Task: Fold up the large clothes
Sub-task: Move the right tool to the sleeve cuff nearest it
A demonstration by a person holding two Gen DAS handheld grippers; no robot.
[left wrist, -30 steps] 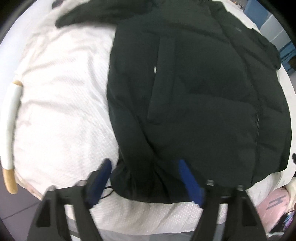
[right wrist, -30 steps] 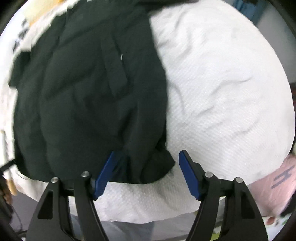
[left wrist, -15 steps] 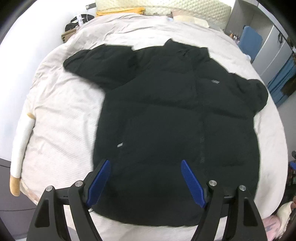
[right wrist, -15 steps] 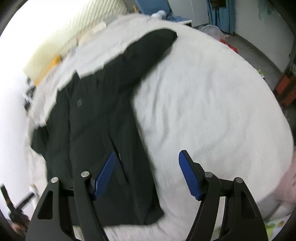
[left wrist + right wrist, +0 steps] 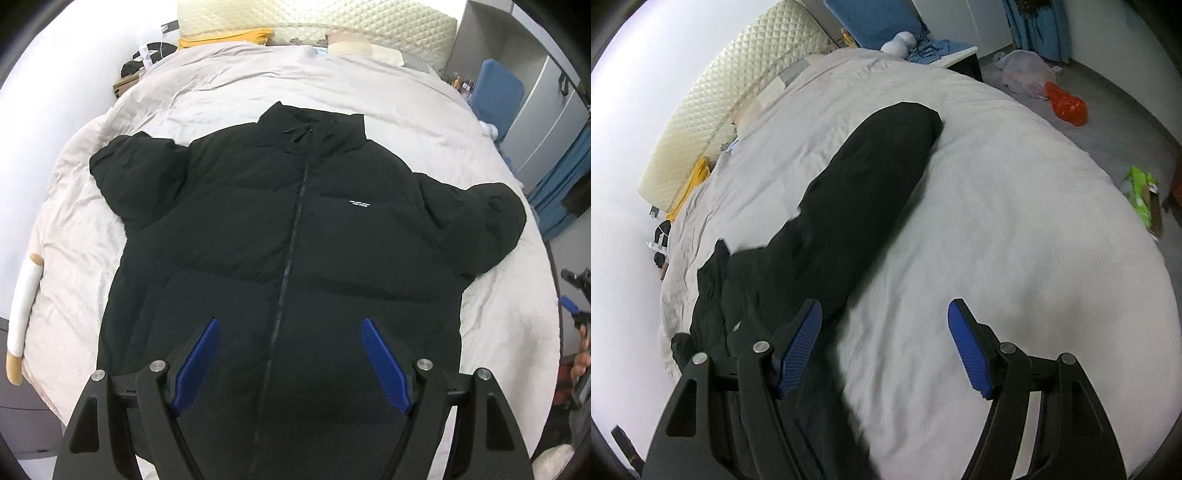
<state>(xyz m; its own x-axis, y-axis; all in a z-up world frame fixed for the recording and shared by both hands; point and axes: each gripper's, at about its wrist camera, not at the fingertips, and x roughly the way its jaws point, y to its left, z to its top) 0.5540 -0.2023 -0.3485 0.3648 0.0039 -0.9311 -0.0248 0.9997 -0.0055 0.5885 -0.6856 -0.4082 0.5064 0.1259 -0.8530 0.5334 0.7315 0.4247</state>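
Observation:
A black puffer jacket (image 5: pixel 295 236) lies flat and zipped on a white bed (image 5: pixel 221 85), collar away from me, both sleeves spread out. My left gripper (image 5: pixel 291 363) is open and empty, held above the jacket's hem over the zip. My right gripper (image 5: pixel 884 347) is open and empty, above the bed beside the jacket's right side; the right sleeve (image 5: pixel 882 166) stretches away ahead of its left finger. The jacket body (image 5: pixel 746 280) lies at lower left in the right wrist view.
A quilted headboard (image 5: pixel 332 18) and yellow cloth (image 5: pixel 225 37) are at the bed's far end. A white roll (image 5: pixel 22 310) lies at the left edge. Blue chair (image 5: pixel 498 92) and wardrobe stand right. Bags (image 5: pixel 1067 103) lie on the floor beyond the bed.
Both grippers have risen and pulled back from the jacket's hem. The left view now takes in the whole jacket. The right gripper has swung toward the right sleeve.

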